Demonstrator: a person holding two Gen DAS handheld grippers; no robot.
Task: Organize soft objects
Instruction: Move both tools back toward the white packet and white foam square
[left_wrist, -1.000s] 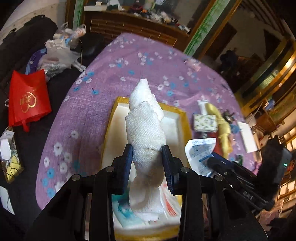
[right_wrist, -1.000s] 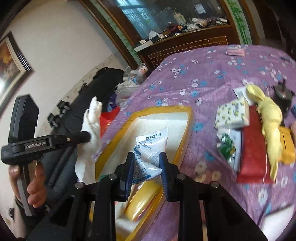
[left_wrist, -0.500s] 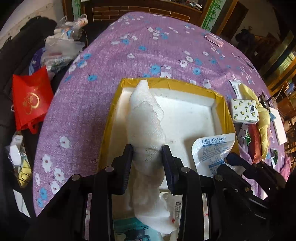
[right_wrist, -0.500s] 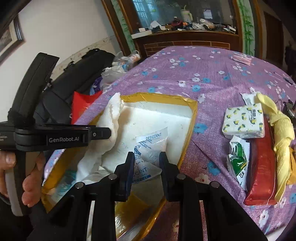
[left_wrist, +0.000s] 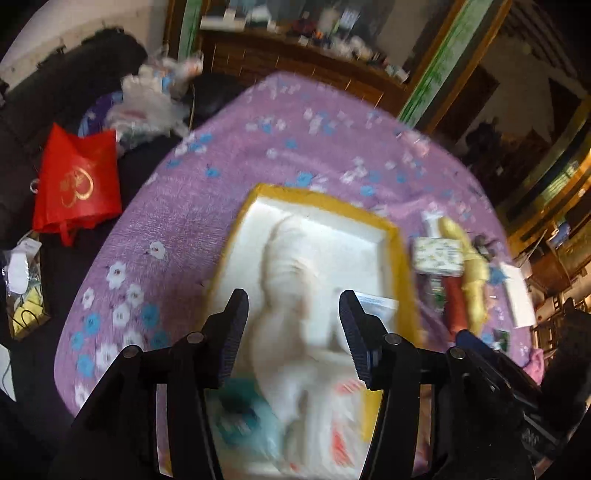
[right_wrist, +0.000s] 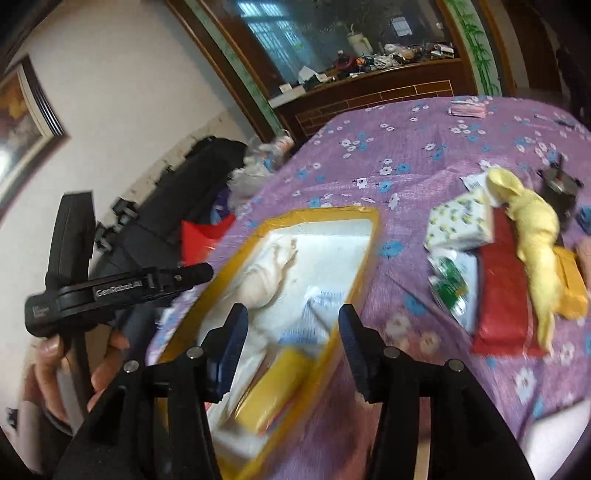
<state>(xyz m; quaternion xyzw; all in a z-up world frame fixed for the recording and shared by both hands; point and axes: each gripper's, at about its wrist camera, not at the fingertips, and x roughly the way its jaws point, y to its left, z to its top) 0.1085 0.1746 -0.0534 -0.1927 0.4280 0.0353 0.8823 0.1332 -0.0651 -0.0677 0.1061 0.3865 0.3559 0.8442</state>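
Note:
A yellow-rimmed white tray (left_wrist: 321, 201) (right_wrist: 365, 254) lies on the purple flowered cloth. A white rolled towel (left_wrist: 291, 273) (right_wrist: 262, 273) lies inside it, along the left side. A white desiccant packet (right_wrist: 317, 314) (left_wrist: 373, 304) lies in the tray to its right. My left gripper (left_wrist: 293, 314) is open above the towel and holds nothing. My right gripper (right_wrist: 290, 328) is open above the desiccant packet and holds nothing. The left gripper's body (right_wrist: 110, 291) shows in the right wrist view, left of the tray.
Right of the tray lie a flowered tissue pack (right_wrist: 461, 225) (left_wrist: 437, 256), a yellow cloth (right_wrist: 532, 236), a red pack (right_wrist: 506, 291) and a green-white packet (right_wrist: 450, 284). A red bag (left_wrist: 79, 181) and plastic bags (left_wrist: 147, 107) sit off the table's left edge.
Both grippers have opened. The towel has left my left gripper and lies in the tray. The desiccant packet has left my right gripper and lies in the tray. Both grippers pulled back.

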